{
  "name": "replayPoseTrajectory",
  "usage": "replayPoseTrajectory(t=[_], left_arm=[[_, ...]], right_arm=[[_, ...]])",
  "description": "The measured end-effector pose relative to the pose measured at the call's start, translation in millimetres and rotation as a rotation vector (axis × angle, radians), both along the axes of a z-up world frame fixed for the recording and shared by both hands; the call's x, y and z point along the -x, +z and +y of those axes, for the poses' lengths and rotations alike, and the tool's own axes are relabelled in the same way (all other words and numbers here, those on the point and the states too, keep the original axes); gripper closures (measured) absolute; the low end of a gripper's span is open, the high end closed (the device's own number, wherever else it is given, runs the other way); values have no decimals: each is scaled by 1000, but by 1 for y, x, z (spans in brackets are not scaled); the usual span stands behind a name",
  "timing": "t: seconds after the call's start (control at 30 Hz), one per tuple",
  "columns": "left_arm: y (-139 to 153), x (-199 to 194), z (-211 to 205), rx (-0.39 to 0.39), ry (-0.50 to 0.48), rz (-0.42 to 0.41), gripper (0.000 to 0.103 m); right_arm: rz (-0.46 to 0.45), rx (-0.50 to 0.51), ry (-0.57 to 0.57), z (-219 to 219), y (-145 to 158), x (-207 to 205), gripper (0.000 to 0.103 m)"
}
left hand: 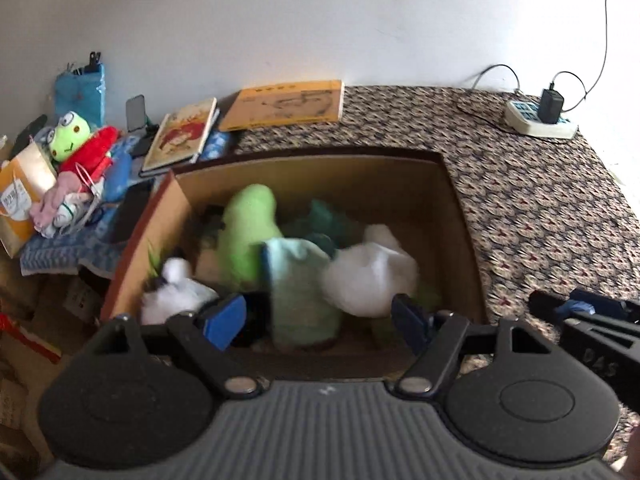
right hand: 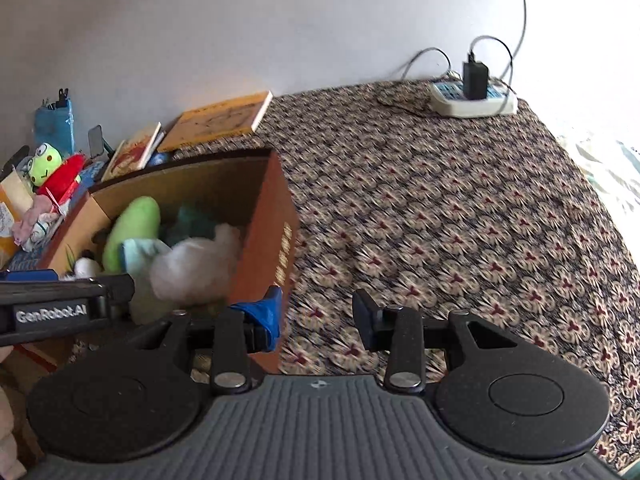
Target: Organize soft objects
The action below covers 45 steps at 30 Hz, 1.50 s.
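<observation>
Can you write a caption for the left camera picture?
Open left claw above a cardboard box of soft toys.

A tabletop [right hand: 460, 220] covered in patterned cloth. An open cardboard box [right hand: 266, 216] sits at its left side, two books [right hand: 224, 118] behind it, a white power strip [right hand: 472, 102] at the far right corner.

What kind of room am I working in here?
Probably a bedroom or living space in a home: a patterned bedspread against a white wall, books and a frog plush piled at the side, a power strip with a charger, and a cardboard box of soft toys.
</observation>
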<state>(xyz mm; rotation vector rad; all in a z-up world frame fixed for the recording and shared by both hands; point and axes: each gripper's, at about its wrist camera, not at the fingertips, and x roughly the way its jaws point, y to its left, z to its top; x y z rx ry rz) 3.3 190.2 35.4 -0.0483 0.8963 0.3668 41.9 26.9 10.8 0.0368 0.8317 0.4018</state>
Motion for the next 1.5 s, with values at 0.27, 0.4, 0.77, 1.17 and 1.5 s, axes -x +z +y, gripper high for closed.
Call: replayPoseTrajectory(t=[0.27,0.4,0.77,1.17,1.5], left_arm=[[0,-10,51,-9,-27,-16,29],[-6,-23,71,-47,-52,-14,29],[-37,-54,119,-69,-83,-25,29],[-66,-75,139,-7,-117,-29,29],[-72,-80,146,53,-101,-6,29]], right_arm=[[-61,-8,2,55,8,-8,80],[-112,-6,-7,82,4,-17,80],[-113,10,-60,123,-30,-41,80],[-133,35,-46,134,-41,-55,80],[4,-12,-24,132,-59,-67,84]])
